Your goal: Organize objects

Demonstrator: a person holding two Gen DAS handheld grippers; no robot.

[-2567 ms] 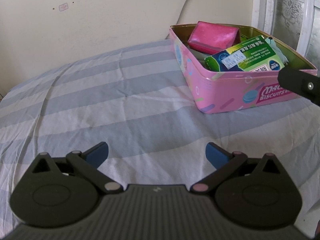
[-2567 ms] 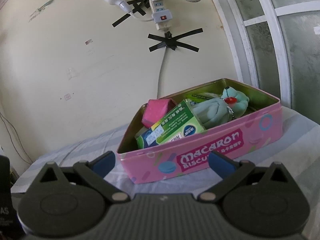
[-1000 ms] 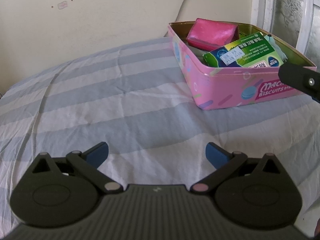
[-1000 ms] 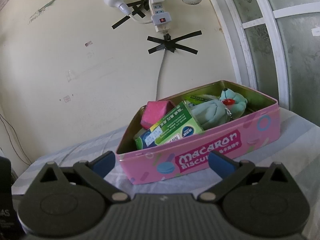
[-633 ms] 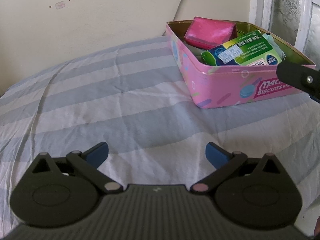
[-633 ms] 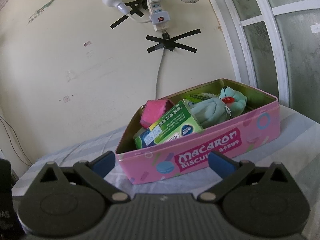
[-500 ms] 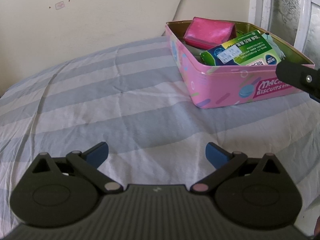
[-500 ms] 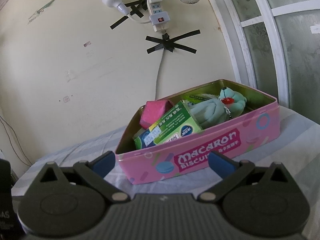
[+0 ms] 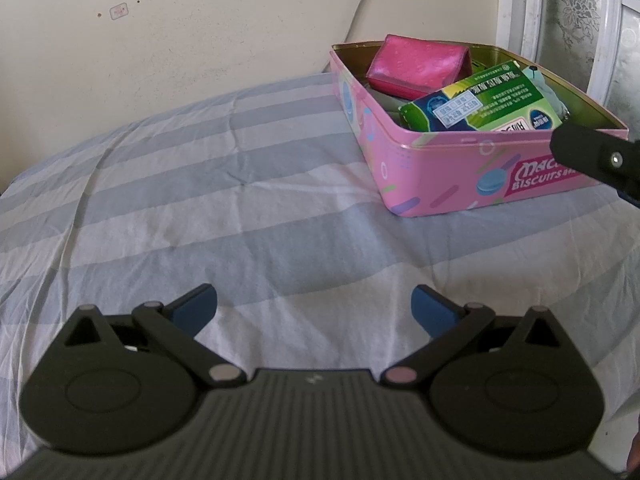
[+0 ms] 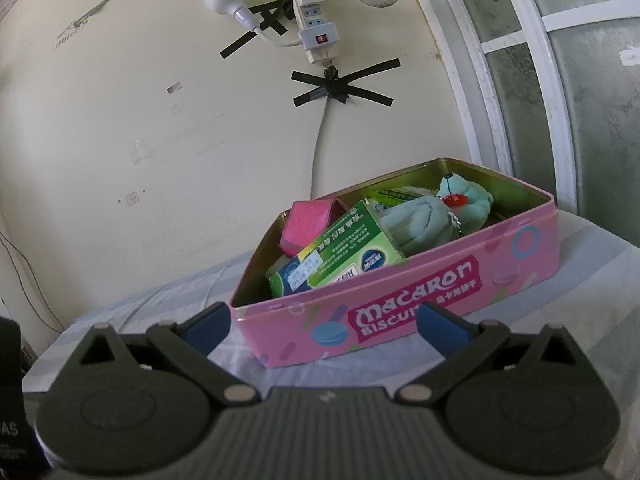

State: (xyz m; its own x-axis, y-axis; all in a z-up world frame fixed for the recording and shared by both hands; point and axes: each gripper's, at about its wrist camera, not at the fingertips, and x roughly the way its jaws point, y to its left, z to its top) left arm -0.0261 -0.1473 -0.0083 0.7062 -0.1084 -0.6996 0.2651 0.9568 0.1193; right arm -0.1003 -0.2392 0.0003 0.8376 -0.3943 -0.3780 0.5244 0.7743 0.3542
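Pink metal tin (image 10: 516, 264) holds a glossy green carton (image 10: 340, 248); both hand-held grippers (image 9: 314, 306) (image 10: 324, 322) gape, empty.

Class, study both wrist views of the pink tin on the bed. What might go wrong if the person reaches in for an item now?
1. The green box lies tilted across the pink pouch and the plush bear; lifting one may drag the others out.
2. The pink tin sits on a soft striped sheet, so a push from the open right tongs may slide or tip it.
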